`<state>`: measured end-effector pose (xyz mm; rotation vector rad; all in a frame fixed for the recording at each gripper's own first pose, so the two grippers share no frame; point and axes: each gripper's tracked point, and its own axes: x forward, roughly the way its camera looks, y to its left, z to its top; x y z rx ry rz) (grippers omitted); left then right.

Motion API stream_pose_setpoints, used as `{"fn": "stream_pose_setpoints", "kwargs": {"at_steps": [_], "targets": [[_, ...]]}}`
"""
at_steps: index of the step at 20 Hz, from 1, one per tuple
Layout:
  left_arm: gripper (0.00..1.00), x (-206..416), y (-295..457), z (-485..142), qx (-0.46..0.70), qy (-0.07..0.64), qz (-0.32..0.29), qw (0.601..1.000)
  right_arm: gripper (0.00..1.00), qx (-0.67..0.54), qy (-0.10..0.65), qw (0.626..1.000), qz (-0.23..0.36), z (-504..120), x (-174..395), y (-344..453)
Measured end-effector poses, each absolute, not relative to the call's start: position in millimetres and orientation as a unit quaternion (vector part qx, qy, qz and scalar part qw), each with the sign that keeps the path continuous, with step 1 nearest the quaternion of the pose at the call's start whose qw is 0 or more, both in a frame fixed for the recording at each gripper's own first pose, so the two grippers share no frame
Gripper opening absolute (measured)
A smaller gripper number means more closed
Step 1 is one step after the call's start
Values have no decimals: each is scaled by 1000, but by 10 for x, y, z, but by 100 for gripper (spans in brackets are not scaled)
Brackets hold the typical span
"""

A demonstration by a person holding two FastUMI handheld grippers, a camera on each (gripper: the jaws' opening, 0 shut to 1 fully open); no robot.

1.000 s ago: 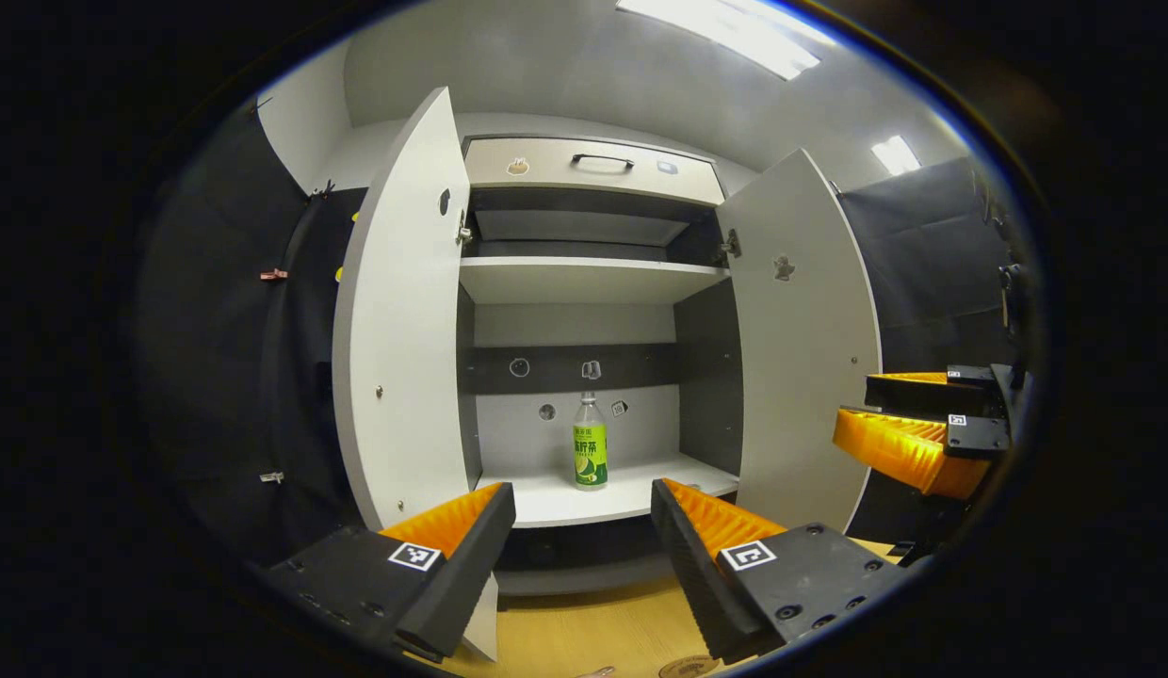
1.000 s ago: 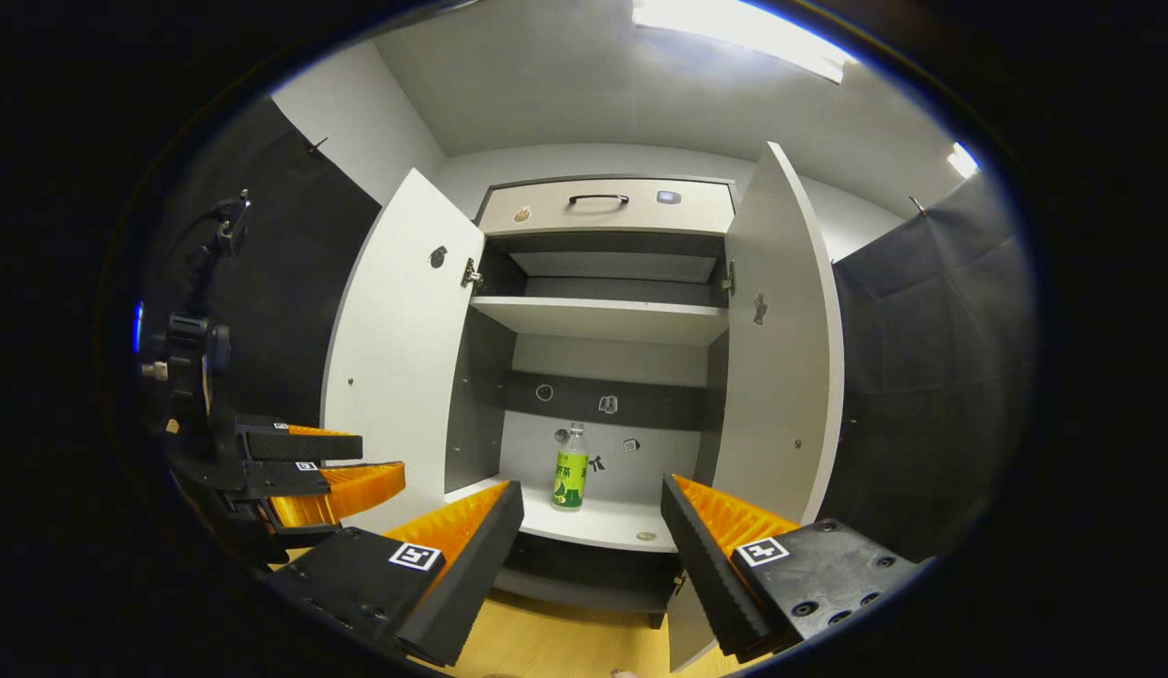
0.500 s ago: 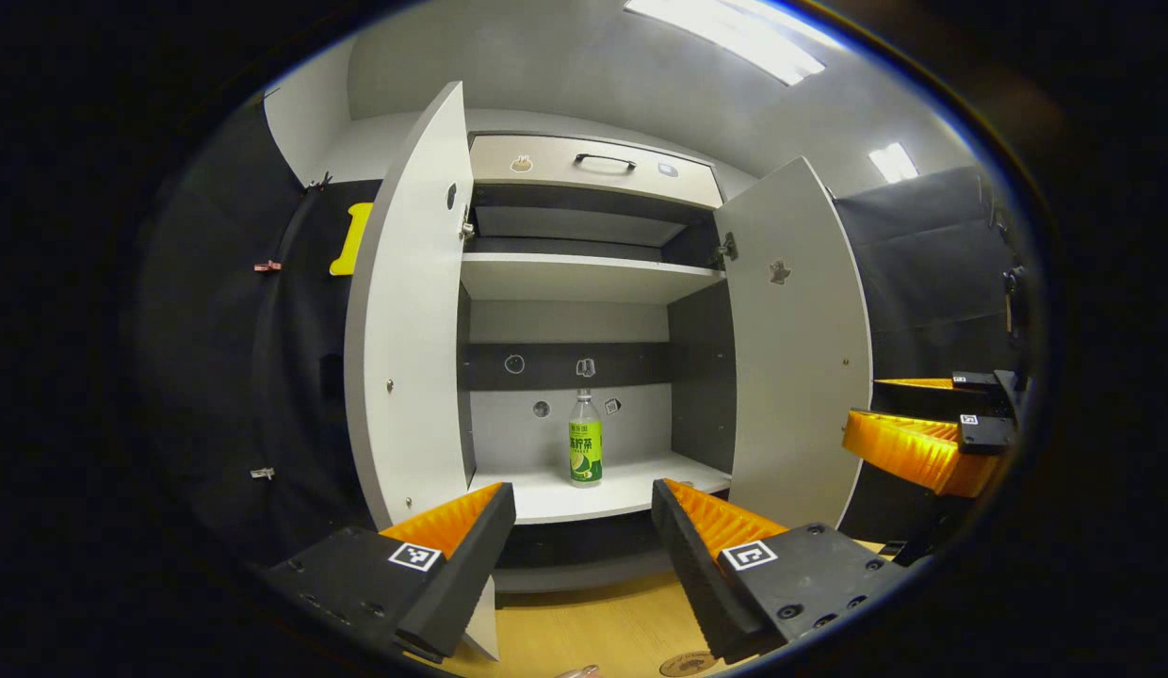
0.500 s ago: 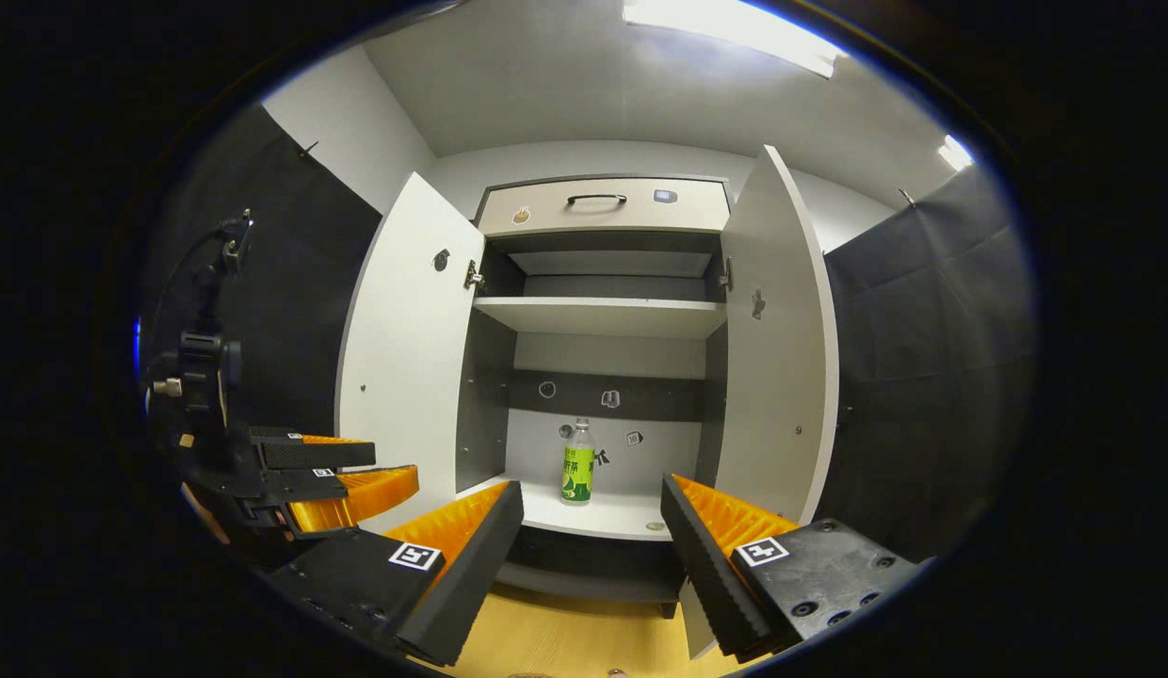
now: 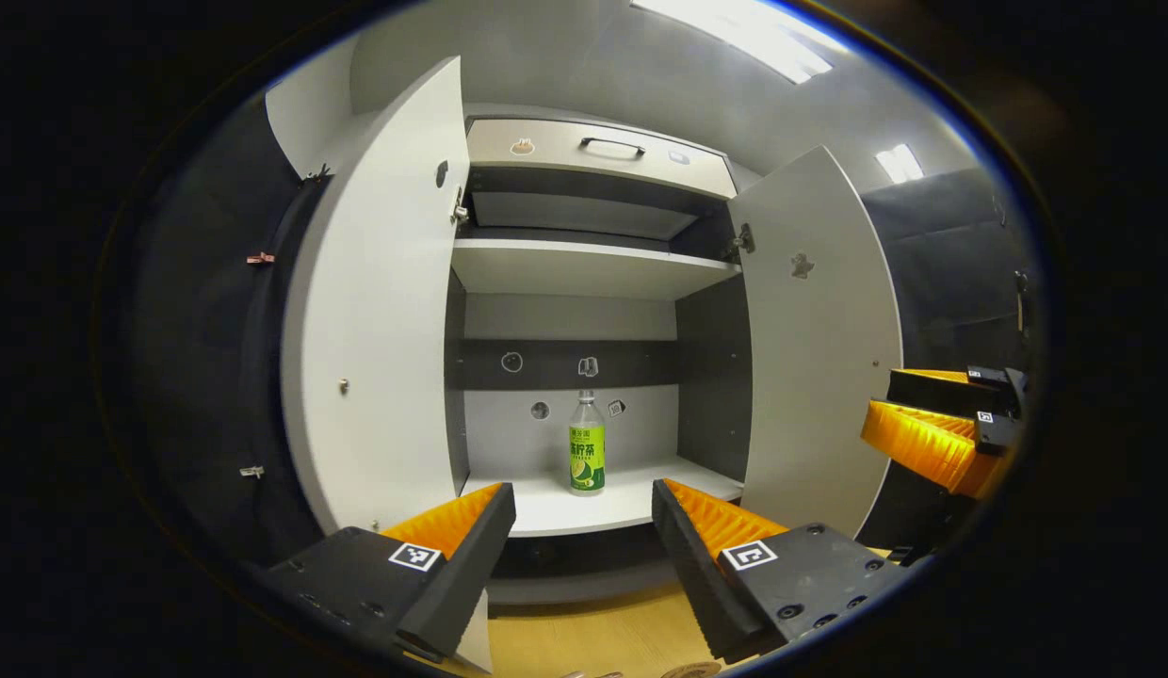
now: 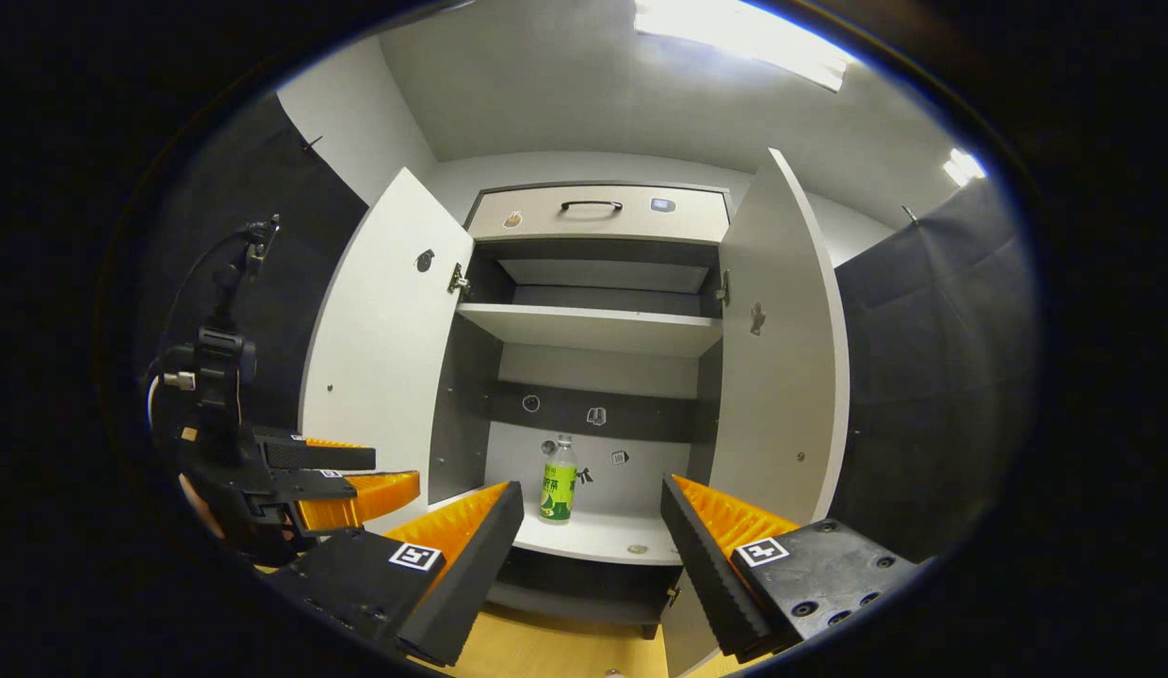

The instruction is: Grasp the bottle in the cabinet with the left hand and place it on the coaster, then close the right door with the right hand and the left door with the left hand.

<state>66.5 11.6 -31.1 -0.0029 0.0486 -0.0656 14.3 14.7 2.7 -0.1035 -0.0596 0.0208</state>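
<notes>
The cabinet [image 5: 584,282] is standing with both doors swung wide, the left door [image 5: 377,311] and the right door [image 5: 819,339] flanking its dark interior. The bottle [image 5: 587,444], clear with a green label, is standing upright on the lower shelf [image 5: 584,504], near the back wall and well apart from both side walls. The left tool [image 5: 582,527] is hovering in front of the cabinet with its fingers spread wide, holding nothing, and the bottle is showing in the gap between them, farther back. In the left gripper view the right tool [image 5: 932,428] is sitting off to the right, beside the right door's outer edge, its fingers parted and empty. In the right gripper view the right tool [image 6: 592,532] is likewise facing the open cabinet with fingers spread, while the left tool [image 6: 334,476] is showing at the left, in front of the left door. A drawer [image 6: 598,212] with a dark handle is sitting shut above the upper shelf [image 6: 593,325]. A wooden bench [image 5: 584,636] is lying below the cabinet, and a round coaster [image 5: 689,669] is peeking in at its near edge.
</notes>
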Motion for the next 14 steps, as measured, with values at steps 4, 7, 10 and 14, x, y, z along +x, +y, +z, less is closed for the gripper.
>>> {"fn": "stream_pose_setpoints", "kwargs": {"at_steps": [4,7,10,14], "targets": [[93,1288,-14,-385,-1,25,-43,999,97,-36,-20,998,42,-115,496,122],[93,1717,-41,-437,9,26,-40,999,97,-47,-19,997,58,-200,714,81],[93,2060,-71,-511,23,27,-36,999,97,-46,-20,996,69,-251,884,28],[92,2427,-83,-580,31,20,-30,999,97,-51,-26,997,60,-293,1063,-103]]}}
